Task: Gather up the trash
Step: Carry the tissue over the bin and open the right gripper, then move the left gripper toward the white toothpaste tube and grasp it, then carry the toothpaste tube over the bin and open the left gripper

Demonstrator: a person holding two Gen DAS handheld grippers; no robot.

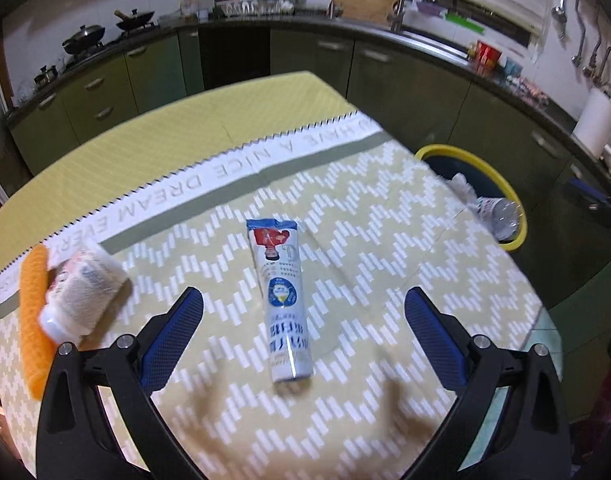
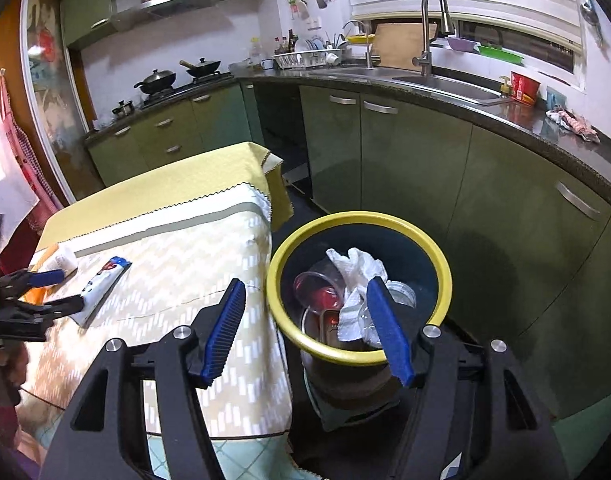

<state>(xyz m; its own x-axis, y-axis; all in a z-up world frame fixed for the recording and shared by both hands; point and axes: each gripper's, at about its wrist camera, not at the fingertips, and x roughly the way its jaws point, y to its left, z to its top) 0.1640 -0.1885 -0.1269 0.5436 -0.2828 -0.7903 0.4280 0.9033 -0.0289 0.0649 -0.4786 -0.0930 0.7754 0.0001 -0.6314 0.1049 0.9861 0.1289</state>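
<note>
A flattened white-and-blue tube (image 1: 283,300) lies lengthwise on the chevron tablecloth (image 1: 385,240), between the wide-apart blue fingers of my left gripper (image 1: 303,300), which is open and not touching it. A small white bottle (image 1: 81,292) lies tilted at the left on an orange cloth (image 1: 33,316). My right gripper (image 2: 305,292) is open over the near rim of the yellow-rimmed bin (image 2: 357,356), nothing between its fingers. Inside the bin sit crumpled white paper (image 2: 357,276), a clear cup with red (image 2: 319,294) and a clear bottle. The right wrist view also shows the tube (image 2: 101,288) and the left gripper (image 2: 61,290).
The bin (image 1: 501,184) stands on the floor just off the table's right edge. Green cabinets (image 2: 425,168), a dark counter with sink and faucet (image 2: 429,28) curve behind it. A stove with pans (image 1: 101,32) is at the back left. A person's sleeve (image 2: 1,408) shows at the lower left.
</note>
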